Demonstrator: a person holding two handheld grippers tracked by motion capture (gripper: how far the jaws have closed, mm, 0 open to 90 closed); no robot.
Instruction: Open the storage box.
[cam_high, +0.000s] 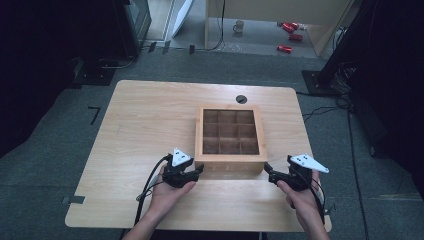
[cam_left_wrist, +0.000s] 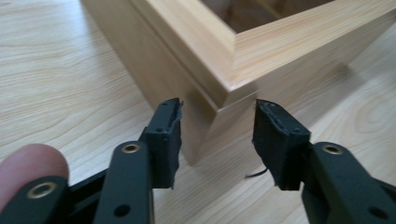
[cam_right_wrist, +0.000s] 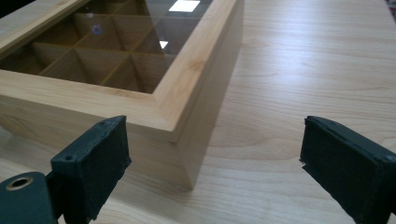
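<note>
Flanking the near left corner of the wooden box (cam_left_wrist: 205, 88) with the left gripper (cam_left_wrist: 217, 135), jaws narrowed but released, pads not pressing. Hovering spread wide and released at the near right corner, the right gripper (cam_right_wrist: 212, 163). Beyond both, glass lid (cam_right_wrist: 135, 28) over dividers, resting on the table (cam_high: 140, 120).

One box (cam_high: 230, 161) with nine compartments, one table (cam_high: 140, 125), two grippers: left (cam_high: 199, 170), right (cam_high: 268, 173). On floor: three red cans (cam_high: 284, 48), one mug (cam_high: 239, 26).
</note>
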